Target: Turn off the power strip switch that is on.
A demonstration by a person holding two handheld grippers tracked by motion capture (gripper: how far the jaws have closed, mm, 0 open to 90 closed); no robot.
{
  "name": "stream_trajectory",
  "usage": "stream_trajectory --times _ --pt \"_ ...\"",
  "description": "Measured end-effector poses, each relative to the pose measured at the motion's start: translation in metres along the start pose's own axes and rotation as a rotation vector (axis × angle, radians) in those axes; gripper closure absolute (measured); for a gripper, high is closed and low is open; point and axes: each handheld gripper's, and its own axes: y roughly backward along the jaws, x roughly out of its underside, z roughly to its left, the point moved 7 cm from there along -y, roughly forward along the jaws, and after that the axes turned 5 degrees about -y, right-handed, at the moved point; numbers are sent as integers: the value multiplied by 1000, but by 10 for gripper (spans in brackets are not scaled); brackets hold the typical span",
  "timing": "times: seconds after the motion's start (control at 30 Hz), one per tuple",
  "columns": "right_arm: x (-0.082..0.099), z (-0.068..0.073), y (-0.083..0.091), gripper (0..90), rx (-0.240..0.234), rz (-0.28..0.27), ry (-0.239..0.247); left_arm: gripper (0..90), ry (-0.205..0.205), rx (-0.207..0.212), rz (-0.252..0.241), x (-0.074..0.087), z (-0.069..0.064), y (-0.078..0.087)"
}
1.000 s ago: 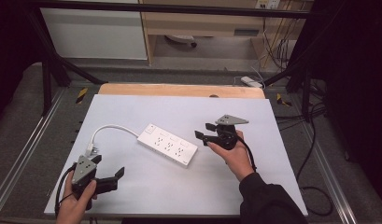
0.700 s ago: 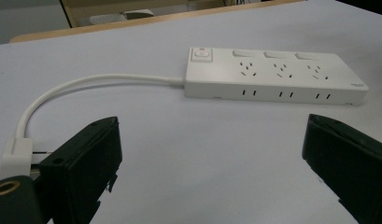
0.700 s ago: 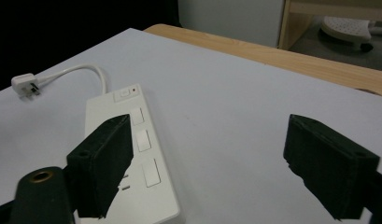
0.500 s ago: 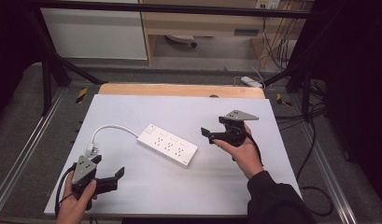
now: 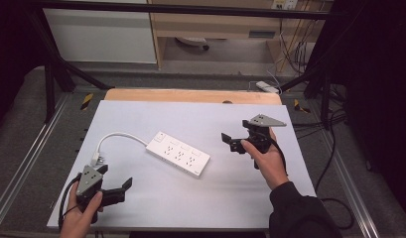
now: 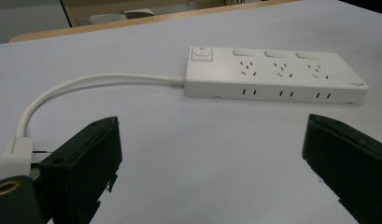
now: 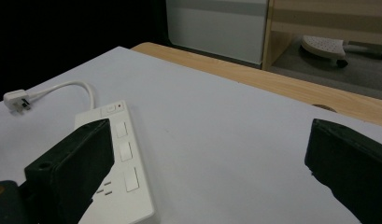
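Between both grippers' spread jaws lies the power strip (image 5: 178, 154), untouched.

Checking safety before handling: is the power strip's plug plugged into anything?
No. The plug lies loose on the table, prongs bare.

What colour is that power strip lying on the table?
The power strip is white, with a matching white cord. It shows best in the left gripper view.

Power strip (image 5: 178, 156) mid-table (image 5: 250, 198); plug (image 5: 95, 159) left; both grippers flank it.
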Motion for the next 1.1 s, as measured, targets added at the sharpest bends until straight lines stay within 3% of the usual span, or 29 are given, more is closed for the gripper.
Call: stream_trajectory --times 0.67,1.1 --pt "-11 -23 29 42 42 -61 -4 47 -1 0 0 0 0 0" --pt "-13 -45 63 41 110 -158 -8 47 1 -2 1 0 0 0"
